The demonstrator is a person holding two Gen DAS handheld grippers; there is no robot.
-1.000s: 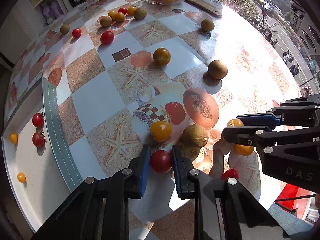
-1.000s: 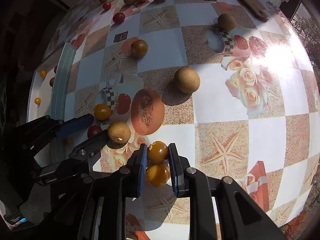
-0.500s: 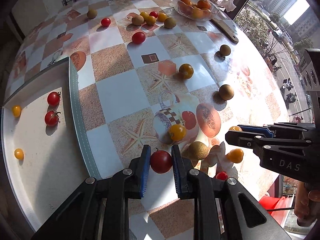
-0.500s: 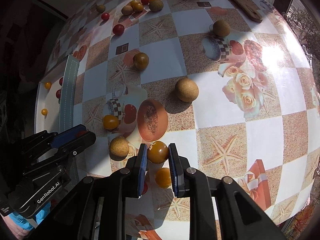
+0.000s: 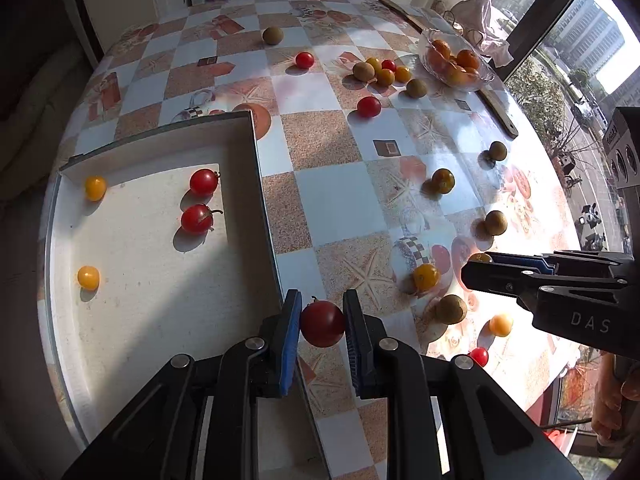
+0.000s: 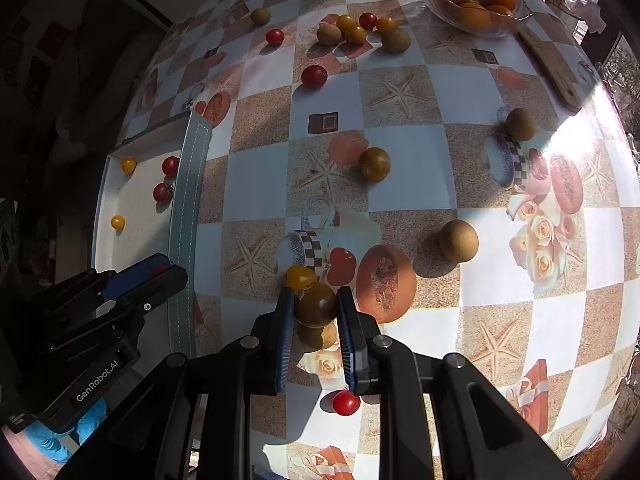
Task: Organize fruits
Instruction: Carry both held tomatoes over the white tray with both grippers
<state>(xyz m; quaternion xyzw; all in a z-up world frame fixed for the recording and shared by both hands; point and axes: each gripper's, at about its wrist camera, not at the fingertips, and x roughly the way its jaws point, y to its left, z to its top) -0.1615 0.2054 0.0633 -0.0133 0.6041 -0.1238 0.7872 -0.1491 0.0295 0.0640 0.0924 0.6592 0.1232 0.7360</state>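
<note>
My left gripper (image 5: 321, 322) is shut on a red cherry tomato (image 5: 322, 323), held above the table just right of the white tray's rim (image 5: 256, 184). The tray holds two red tomatoes (image 5: 197, 219) and two yellow ones (image 5: 88, 278). My right gripper (image 6: 314, 307) is shut on a dark orange-brown tomato (image 6: 315, 304), lifted above a tan round fruit (image 6: 318, 336). The right gripper also shows at the right of the left wrist view (image 5: 476, 270), and the left gripper at the lower left of the right wrist view (image 6: 160, 270).
Many red, yellow and tan fruits lie scattered on the patterned tablecloth (image 6: 400, 168). A glass bowl of oranges (image 6: 474, 0) stands at the far side beside a wooden board (image 6: 552, 68). A small red tomato (image 6: 346, 403) lies under my right gripper. The table edge and a window are at the right.
Both grippers have lifted their tomatoes off the table. The left one has swung left toward the tray; the right one has risen above the tan fruit.
</note>
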